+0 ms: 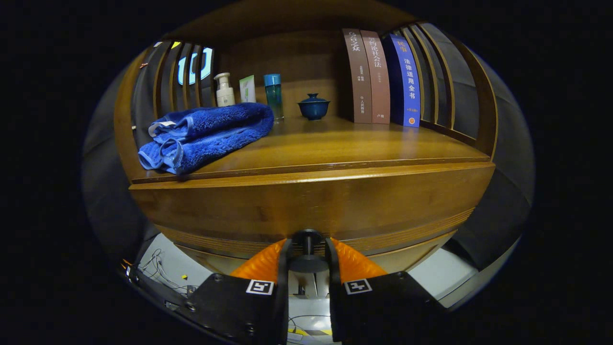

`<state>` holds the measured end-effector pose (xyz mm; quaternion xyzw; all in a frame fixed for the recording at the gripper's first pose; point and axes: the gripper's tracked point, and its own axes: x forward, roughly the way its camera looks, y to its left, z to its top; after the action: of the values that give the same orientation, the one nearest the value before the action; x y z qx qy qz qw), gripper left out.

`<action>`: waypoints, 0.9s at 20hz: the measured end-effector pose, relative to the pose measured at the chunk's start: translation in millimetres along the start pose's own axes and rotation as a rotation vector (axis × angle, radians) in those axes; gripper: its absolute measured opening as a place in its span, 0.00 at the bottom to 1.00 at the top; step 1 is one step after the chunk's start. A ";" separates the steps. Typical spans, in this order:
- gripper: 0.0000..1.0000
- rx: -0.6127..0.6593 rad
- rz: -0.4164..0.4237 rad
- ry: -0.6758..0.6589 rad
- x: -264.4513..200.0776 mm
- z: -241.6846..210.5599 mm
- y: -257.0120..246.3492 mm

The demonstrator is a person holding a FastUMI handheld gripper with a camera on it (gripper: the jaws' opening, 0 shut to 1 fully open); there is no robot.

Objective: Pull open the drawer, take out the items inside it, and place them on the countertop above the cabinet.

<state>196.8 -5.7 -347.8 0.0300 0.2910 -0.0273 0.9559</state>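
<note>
A wooden cabinet's drawer front [311, 201] fills the space just ahead of my fingers. Its dark round knob [307, 238] sits between my fingertips, and my gripper [307, 251] is shut on the knob's stem. The countertop [345, 141] lies above the drawer. A folded blue towel [206, 134] rests on the countertop's left part, hanging slightly over its front edge. The drawer's inside is hidden.
At the back of the countertop stand a white pump bottle [224, 90], a pale green tube [247, 89], a teal bottle [274, 96], a dark blue lidded cup [313, 106] and three upright books [383, 76]. Slatted wooden sides [450, 81] flank the shelf. Cables lie on the floor below.
</note>
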 end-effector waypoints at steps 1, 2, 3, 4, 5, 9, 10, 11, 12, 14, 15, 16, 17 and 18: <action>0.39 0.001 0.001 0.004 -1.0 -0.5 -0.2; 0.39 0.000 0.002 0.010 -2.6 -1.1 -0.6; 0.39 -0.001 0.004 0.015 -5.7 -2.9 -0.7; 0.39 -0.002 0.005 0.017 -11.5 -5.9 -0.7; 0.39 -0.003 0.005 0.019 -18.3 -9.2 -1.2; 0.39 0.002 0.008 0.041 -47.7 -24.5 -2.0; 0.39 0.002 0.009 0.047 -56.5 -28.8 -1.7; 0.39 -0.001 0.006 0.049 -64.5 -33.3 -2.6; 0.39 -0.009 0.003 0.049 -72.5 -36.5 -3.3; 0.39 -0.009 0.009 0.059 -84.9 -43.5 -4.9; 0.39 -0.006 0.011 0.066 -91.3 -46.7 -4.8; 0.39 -0.010 0.013 0.072 -97.9 -49.1 -4.9; 0.39 -0.016 0.011 0.073 -103.5 -51.7 -5.5; 0.38 -0.020 0.009 0.074 -109.0 -54.3 -6.2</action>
<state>75.9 -4.0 -332.2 0.0225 0.3263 -0.0190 0.9448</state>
